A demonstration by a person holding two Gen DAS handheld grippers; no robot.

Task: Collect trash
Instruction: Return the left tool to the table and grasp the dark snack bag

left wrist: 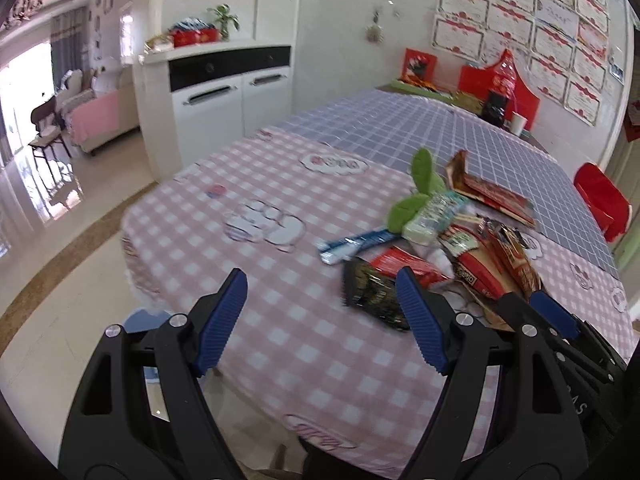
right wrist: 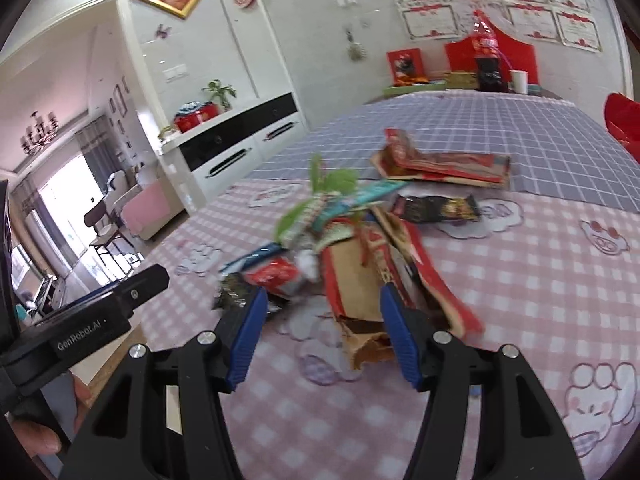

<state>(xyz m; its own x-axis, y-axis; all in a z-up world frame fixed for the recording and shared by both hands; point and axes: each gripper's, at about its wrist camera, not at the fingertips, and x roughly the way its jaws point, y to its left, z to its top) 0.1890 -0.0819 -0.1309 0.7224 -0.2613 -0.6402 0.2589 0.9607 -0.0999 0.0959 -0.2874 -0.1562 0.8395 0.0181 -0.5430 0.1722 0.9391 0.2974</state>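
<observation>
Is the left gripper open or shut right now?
Open: the left gripper has its blue pads spread wide, with only tablecloth showing between them.

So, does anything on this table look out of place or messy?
Yes: a loose heap of wrappers lies scattered across the pink checked tablecloth, with a torn brown packet at its near edge. Nothing looks spilled.

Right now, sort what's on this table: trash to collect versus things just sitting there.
Trash to collect:
black wrapper
blue-white stick packet
green wrapper
red-brown packets
flattened red carton

Just sitting there:
cola bottle
white cup
checked tablecloth
</observation>
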